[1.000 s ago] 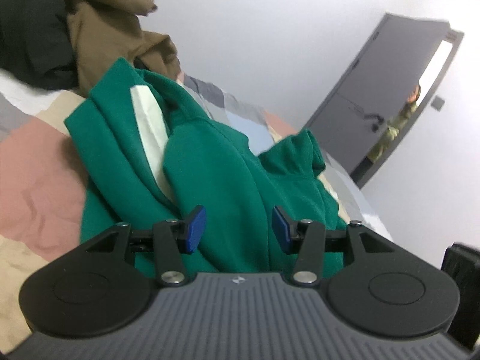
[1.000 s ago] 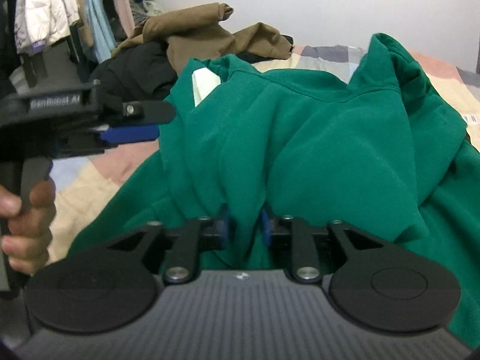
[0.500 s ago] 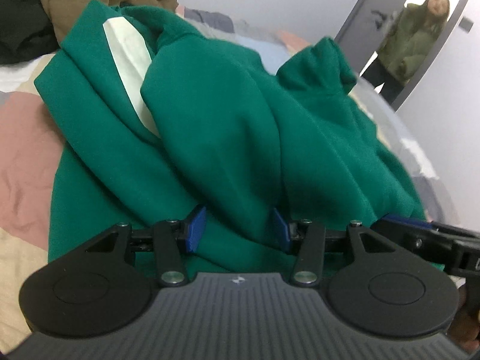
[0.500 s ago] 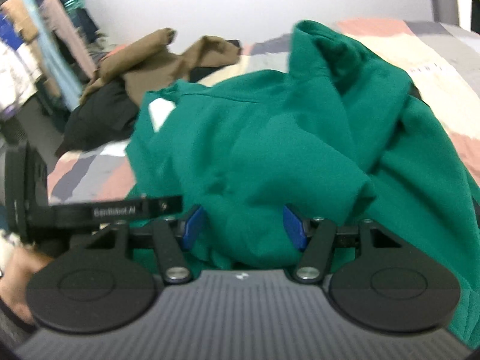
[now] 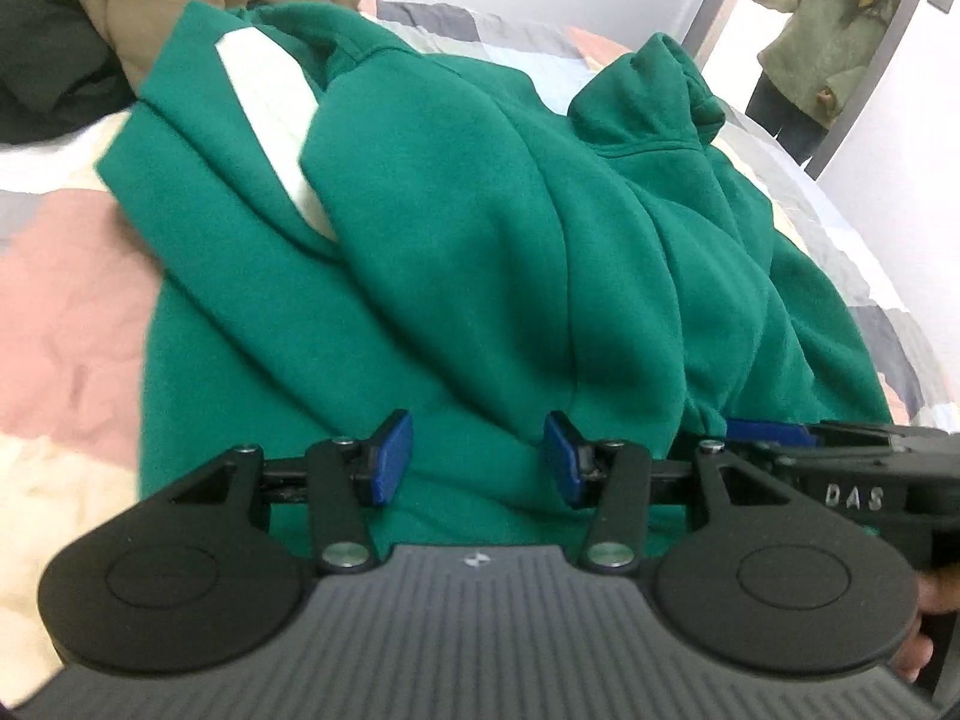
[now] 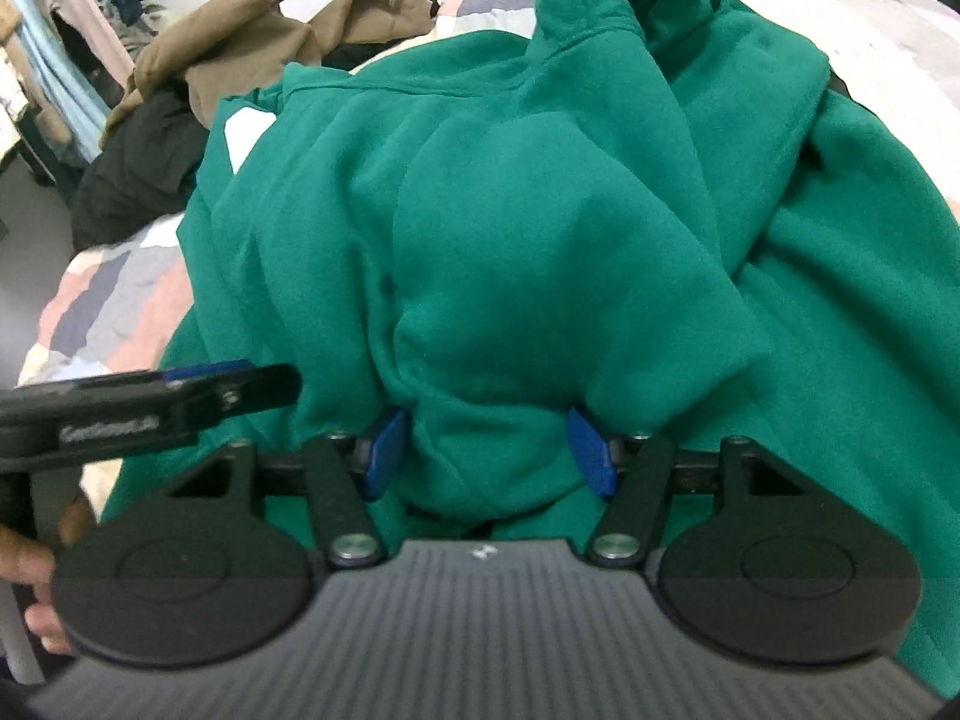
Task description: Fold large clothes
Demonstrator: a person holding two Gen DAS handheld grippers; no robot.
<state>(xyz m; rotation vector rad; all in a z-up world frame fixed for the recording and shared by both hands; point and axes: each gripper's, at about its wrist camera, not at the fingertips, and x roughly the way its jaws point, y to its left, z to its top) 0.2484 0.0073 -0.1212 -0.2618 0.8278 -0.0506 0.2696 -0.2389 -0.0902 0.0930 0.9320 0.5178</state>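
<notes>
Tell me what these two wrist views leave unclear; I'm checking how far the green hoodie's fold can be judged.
- Green hoodie, near hem: both views, hidden under each camera's own tool body.
- Hoodie's right edge: right wrist view, cut off by the frame.
- Left tool: right wrist view, only a side-on tip shows.
- Brown garment and black garment: bunched, shapes unreadable.

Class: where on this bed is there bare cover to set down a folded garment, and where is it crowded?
Bare patchwork cover lies left of the green hoodie, below the brown and black clothes. Another strip runs along the hoodie's right side toward the door. The middle is crowded: the hoodie fills it, and the heap takes the far left corner.
</notes>
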